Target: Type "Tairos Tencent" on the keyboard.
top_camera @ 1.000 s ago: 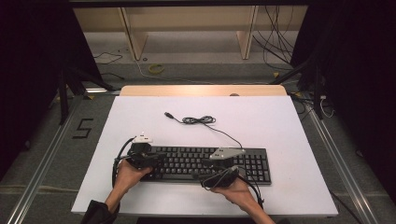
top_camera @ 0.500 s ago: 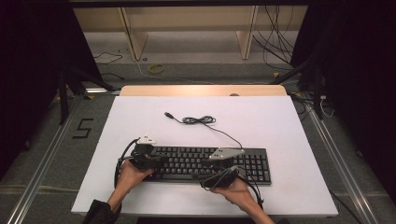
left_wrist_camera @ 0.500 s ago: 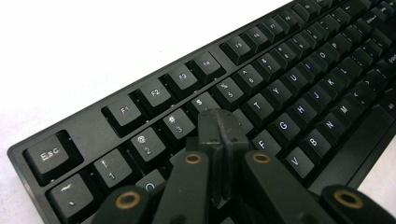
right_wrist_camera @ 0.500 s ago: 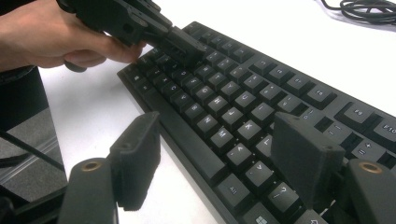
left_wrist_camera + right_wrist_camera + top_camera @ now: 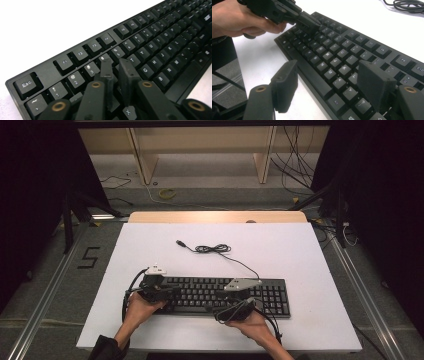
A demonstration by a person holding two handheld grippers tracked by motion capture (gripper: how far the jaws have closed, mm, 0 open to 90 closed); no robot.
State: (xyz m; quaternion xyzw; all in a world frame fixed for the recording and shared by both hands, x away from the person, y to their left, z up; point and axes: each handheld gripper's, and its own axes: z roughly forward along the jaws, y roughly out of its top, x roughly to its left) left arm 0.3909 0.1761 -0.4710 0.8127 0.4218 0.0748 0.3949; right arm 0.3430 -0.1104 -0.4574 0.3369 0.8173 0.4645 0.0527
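A black keyboard (image 5: pixel 215 295) lies along the near side of the white table (image 5: pixel 300 255). My left gripper (image 5: pixel 167 292) hovers over its left end, seen from the side in the right gripper view (image 5: pixel 309 23). In the left gripper view (image 5: pixel 116 62) the jaws stand a narrow gap apart above the number and letter keys. They have just been opening and nothing is between them. My right gripper (image 5: pixel 222 307) is at the keyboard's front edge (image 5: pixel 312 75). It is wide open (image 5: pixel 329 82), with one jaw over the table and one over the bottom key rows.
The keyboard's thin black cable (image 5: pixel 212 249) runs from its back edge to a loose coil and a USB plug (image 5: pixel 181 243) mid-table, and the coil (image 5: pixel 407 5) also shows in the right gripper view. Wooden shelving (image 5: pixel 200 150) stands beyond the table.
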